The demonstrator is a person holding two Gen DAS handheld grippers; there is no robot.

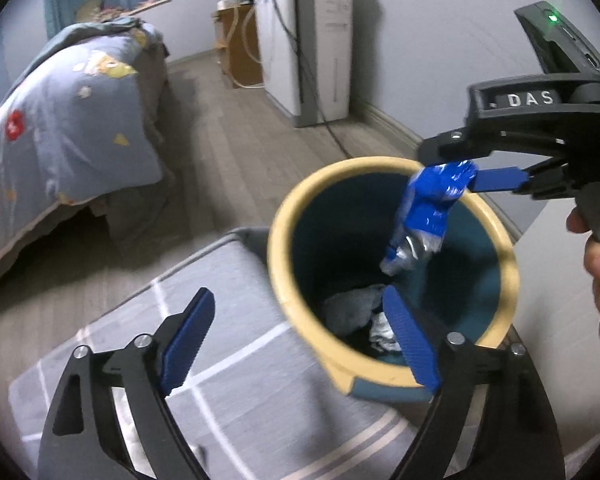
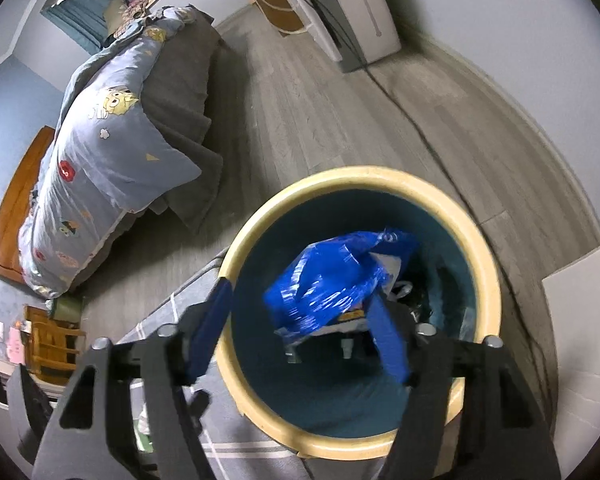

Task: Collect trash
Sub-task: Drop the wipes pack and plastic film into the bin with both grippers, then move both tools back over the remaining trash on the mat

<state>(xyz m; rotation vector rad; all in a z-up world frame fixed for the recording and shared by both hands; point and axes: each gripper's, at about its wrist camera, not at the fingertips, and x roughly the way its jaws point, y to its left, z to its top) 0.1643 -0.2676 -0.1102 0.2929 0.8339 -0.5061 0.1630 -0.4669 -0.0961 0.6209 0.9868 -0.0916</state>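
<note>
I had both grippers, left (image 1: 296,336) and right (image 2: 300,328), spread wide over the bin (image 2: 488,280); blue wrapper (image 2: 324,280) loose, ungripped.

Two wrist fisheyes, both tilted steeply down over one open bin.

The left wrist view looks along its own hand-held gripper (image 1: 296,336) from just above and beside the yellow-rimmed bin (image 1: 278,264), close enough that the rim fills the lower right; it also catches the right hand-held gripper (image 1: 488,168) entering from the right edge. The right wrist view sits nearly straight over the same bin (image 2: 236,256), nearer its mouth, facing into it. Both share the bin, the blue wrapper (image 1: 428,208) (image 2: 324,284), the bed (image 1: 64,128) (image 2: 112,168), the wooden floor (image 1: 252,132) (image 2: 308,92) and the white appliance (image 1: 308,44) (image 2: 360,8) against the far wall.
</note>
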